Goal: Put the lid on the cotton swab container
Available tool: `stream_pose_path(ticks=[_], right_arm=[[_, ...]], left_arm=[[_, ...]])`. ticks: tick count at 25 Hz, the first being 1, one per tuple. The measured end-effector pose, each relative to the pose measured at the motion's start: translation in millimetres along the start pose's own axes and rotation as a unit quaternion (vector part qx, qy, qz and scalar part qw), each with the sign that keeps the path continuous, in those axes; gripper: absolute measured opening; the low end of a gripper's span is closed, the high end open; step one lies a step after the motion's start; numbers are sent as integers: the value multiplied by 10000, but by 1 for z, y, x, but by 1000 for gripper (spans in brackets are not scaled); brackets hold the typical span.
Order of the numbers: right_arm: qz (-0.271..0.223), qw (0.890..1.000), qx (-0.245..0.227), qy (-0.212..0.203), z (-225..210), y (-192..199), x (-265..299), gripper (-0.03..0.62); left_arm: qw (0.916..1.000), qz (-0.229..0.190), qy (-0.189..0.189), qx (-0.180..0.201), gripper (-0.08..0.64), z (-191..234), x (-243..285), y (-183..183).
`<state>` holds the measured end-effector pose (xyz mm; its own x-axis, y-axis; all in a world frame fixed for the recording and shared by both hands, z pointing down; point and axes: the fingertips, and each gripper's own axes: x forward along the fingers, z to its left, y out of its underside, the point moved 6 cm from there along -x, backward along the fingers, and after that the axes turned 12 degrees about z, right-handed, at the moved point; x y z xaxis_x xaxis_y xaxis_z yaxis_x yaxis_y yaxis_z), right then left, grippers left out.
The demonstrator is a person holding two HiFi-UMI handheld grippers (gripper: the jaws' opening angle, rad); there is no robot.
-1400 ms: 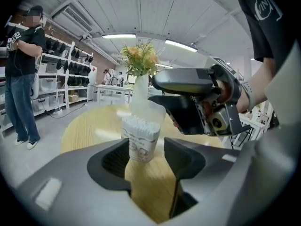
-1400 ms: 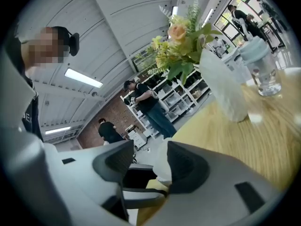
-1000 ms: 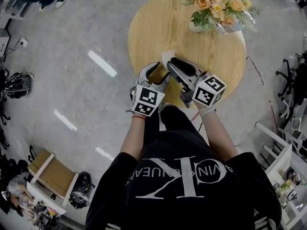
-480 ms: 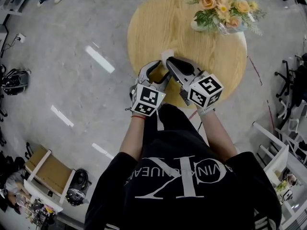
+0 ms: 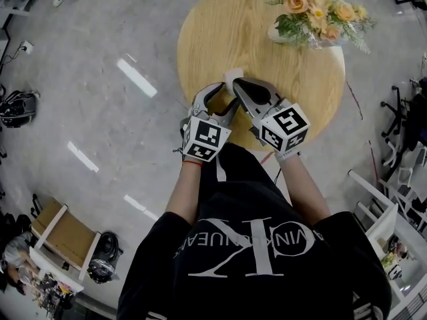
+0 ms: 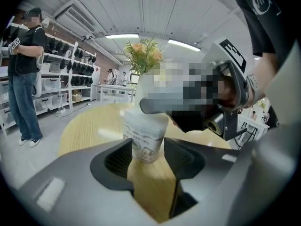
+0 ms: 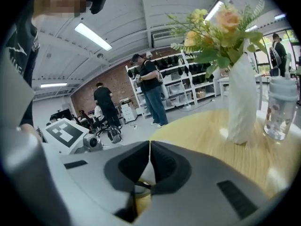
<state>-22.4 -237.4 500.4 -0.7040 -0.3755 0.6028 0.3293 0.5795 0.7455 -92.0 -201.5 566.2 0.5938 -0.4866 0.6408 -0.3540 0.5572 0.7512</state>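
Note:
The cotton swab container [image 6: 145, 134], a small whitish tub with a printed label, stands near the front edge of the round wooden table [image 5: 220, 25]. My left gripper [image 6: 147, 150] is shut on its lower part, one pad on each side. From the right, my right gripper [image 5: 236, 85] reaches over the top of the container [image 5: 231, 77]. Its jaws are closing and the pad tips meet. In the right gripper view a whitish piece shows in the gap below the right gripper [image 7: 149, 147]. I cannot tell if it is the lid or if it is pinched.
A white vase of peach flowers [image 5: 313, 15] stands at the table's far right, close ahead of the right gripper as the vase [image 7: 242, 98]. A clear lidded bottle [image 7: 281, 108] is beside it. People stand by shelves [image 6: 23, 74] in the room beyond.
Both grippers stay at the container near the table's front edge. The right gripper has edged slightly to the right, and the view itself has shifted a little.

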Motion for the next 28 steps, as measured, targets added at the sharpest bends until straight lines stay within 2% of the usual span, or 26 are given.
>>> stream_pose_path(ticks=[9, 17, 22, 28], right_arm=[[389, 9984, -384, 167, 3, -3, 4, 15], [315, 9987, -346, 211, 3, -2, 4, 15], [282, 9994, -150, 118, 2, -2, 4, 15], [-186, 9993, 333, -1, -2, -3, -7, 17]], left_arm=[[10000, -4, -96, -9, 221, 0, 1, 0], [9999, 18, -113, -3, 221, -1, 1, 0], [10000, 26, -87, 36, 221, -4, -4, 0], [9998, -134, -69, -97, 209, -2, -17, 0]])
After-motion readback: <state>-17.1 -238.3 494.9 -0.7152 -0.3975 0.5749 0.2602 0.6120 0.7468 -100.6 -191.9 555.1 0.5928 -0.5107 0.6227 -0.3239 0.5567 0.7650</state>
